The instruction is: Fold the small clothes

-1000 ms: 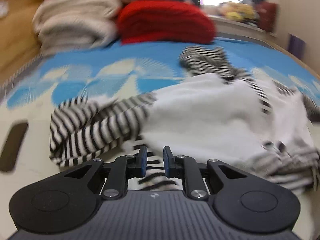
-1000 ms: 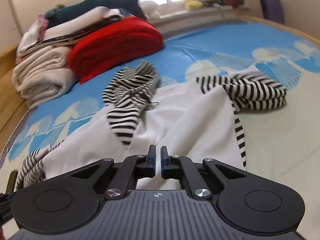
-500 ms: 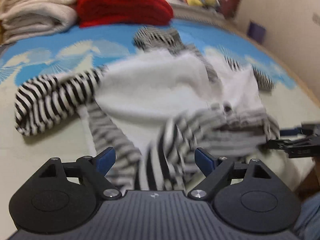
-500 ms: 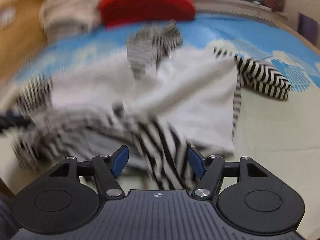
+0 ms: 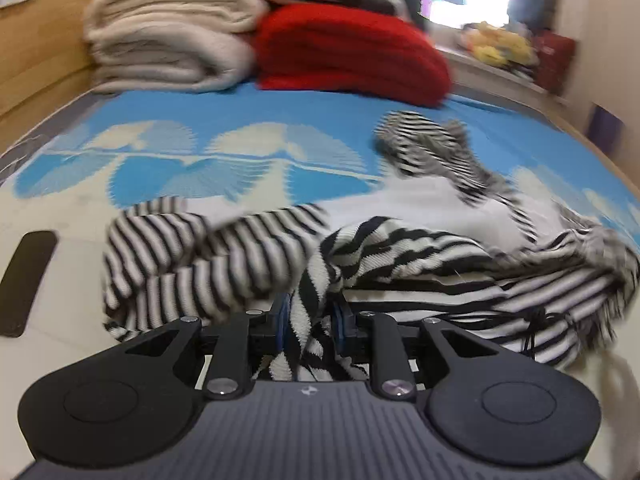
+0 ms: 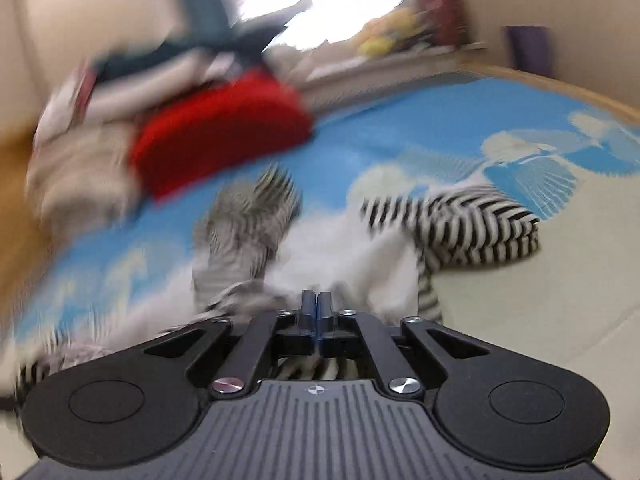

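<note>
A small white garment with black-and-white striped sleeves and hem [image 5: 420,208] lies crumpled on the bed. My left gripper [image 5: 310,320] is shut on a bunch of its striped hem, which sticks out between the blue pads. A striped sleeve [image 5: 192,256] lies to the left. In the right wrist view, which is blurred, the same garment [image 6: 340,248] lies ahead with a striped sleeve [image 6: 472,228] at the right. My right gripper [image 6: 316,306] is shut, the pads pressed together at the garment's near edge; whether cloth is pinched between them is unclear.
Folded cream blankets [image 5: 168,44] and a red folded blanket [image 5: 348,52] are stacked at the head of the blue and cream bedspread [image 5: 200,152]. A dark flat object [image 5: 26,280] lies at the left. A wooden headboard [image 5: 32,40] stands left; toys sit on the windowsill [image 5: 496,48].
Half a second ago both grippers were open over the striped hem. Both have closed; the left one has taken hold of the hem. The hem now lies folded up over the white body.
</note>
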`<action>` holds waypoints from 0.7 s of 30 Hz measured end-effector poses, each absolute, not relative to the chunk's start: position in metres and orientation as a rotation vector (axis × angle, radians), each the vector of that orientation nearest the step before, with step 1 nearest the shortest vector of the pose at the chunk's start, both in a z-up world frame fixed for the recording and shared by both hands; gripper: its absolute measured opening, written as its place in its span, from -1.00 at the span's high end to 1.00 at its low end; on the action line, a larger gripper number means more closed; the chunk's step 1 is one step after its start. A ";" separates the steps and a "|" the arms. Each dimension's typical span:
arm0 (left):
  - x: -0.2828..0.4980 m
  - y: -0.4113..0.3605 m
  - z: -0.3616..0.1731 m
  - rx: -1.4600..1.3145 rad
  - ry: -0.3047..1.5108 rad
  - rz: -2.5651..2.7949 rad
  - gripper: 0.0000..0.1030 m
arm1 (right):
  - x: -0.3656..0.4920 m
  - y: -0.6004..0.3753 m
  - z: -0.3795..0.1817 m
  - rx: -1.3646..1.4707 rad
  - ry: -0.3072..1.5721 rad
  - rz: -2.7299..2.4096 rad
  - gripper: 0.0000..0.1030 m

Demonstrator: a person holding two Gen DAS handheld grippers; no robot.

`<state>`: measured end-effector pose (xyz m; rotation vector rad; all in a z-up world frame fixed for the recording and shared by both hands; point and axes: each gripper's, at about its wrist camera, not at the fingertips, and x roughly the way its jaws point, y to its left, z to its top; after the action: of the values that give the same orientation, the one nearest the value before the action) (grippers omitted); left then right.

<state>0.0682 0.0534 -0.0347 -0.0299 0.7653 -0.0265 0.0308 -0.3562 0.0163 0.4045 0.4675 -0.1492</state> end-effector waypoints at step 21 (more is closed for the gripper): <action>0.082 0.058 -0.042 -0.013 0.814 -0.002 0.45 | 0.074 -0.265 -0.060 0.025 0.863 -0.112 -0.05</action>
<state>0.0825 0.0577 -0.0425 -0.0126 0.8143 -0.0019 0.0740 -0.2652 -0.0597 0.0246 0.8631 -0.1119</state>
